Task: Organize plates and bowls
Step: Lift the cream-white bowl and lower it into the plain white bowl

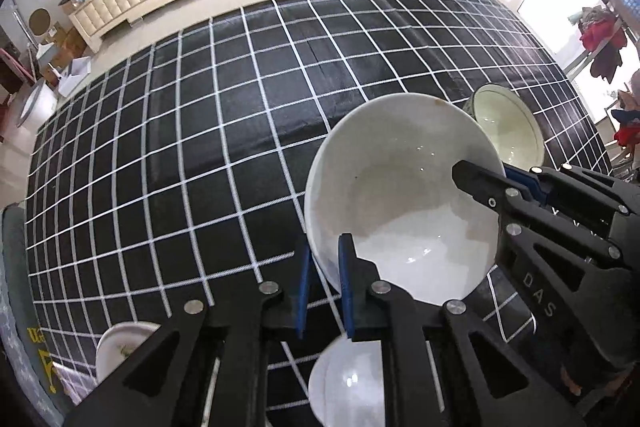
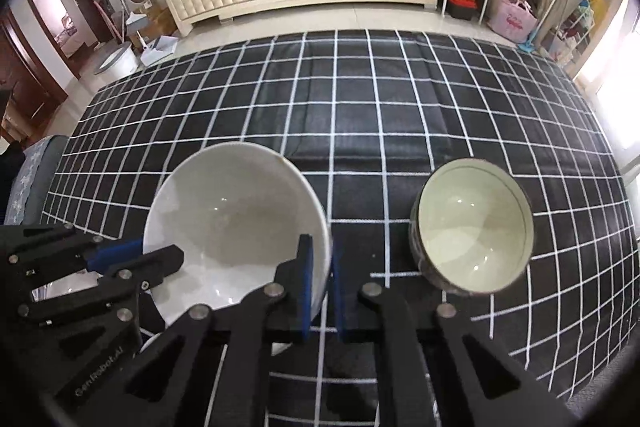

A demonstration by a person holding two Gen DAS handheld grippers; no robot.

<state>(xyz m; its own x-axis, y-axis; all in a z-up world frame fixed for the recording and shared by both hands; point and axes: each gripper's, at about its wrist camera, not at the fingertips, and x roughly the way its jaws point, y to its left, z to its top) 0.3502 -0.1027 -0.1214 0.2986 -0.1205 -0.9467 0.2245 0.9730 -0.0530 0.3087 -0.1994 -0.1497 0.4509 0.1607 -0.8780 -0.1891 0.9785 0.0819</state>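
Both tools pinch the white bowl (image 2: 236,223) rim: left tool (image 1: 325,291) on its left side, right tool (image 2: 320,287) on its right. Green bowl (image 2: 472,227) sits just right, nearer right tool.

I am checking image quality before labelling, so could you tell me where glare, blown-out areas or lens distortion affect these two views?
Left wrist view: windows at right blown out, tablecloth grid bowed, glints inside the white bowl. Right wrist view: right edge overexposed, grid lines curved, highlights in the green-rimmed bowl, corners vignetted black.
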